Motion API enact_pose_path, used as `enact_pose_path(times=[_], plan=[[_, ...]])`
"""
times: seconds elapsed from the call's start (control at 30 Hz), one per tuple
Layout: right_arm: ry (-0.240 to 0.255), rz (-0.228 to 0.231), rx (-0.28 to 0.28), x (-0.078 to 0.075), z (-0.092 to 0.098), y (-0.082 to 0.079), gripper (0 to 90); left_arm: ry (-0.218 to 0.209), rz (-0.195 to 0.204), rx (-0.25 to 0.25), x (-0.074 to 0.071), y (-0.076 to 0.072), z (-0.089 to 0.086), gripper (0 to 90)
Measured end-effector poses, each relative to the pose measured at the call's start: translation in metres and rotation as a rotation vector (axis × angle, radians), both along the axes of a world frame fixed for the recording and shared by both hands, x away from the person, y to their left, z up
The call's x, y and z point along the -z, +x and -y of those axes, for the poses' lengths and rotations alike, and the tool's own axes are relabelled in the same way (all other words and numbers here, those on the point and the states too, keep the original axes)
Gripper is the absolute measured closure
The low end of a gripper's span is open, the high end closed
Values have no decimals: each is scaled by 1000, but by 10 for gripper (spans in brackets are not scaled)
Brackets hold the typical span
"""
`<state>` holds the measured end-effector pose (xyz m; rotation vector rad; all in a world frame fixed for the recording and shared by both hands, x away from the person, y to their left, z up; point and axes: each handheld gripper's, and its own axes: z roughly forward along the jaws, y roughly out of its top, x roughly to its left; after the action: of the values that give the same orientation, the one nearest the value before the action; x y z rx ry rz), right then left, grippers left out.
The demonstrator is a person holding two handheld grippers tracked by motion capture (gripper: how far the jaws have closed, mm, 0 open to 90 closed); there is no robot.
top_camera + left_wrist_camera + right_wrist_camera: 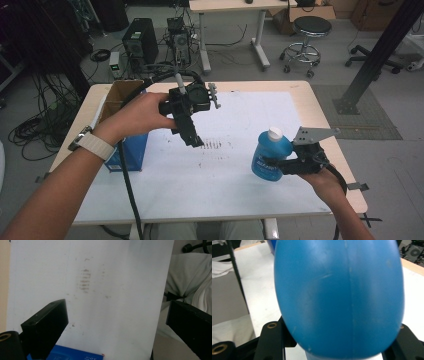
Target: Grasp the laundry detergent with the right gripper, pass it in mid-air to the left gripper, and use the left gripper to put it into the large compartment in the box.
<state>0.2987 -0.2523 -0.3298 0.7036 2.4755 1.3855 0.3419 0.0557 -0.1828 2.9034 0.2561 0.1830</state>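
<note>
Right gripper [280,165] clamped on blue bottle [270,155] with white cap [275,133], upright near table's [300,95] right edge, left gripper [192,136] jaws apart and empty over the middle, open cardboard box [122,95] at left edge, contents unseen

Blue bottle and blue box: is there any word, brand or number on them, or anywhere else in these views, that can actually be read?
None can be read.
blue bottle, held in the right gripper: a label with pale lettering, too blurred to read.
blue box, at the bottom edge of the left gripper view: small white print, seen upside down, too small to read.
white sheet: only smudged dark marks, no writing.
</note>
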Motion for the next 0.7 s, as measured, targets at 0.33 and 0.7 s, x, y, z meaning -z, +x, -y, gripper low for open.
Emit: enact_pose_path(times=[0.33,0.7], plan=[[-2,1,-88,-19,-12,-3,433,-8,10,16,-18,-11,1,45],[0,-6,-224,-44,-38,1,433,-11,3,46,-29,-24,3,46]])
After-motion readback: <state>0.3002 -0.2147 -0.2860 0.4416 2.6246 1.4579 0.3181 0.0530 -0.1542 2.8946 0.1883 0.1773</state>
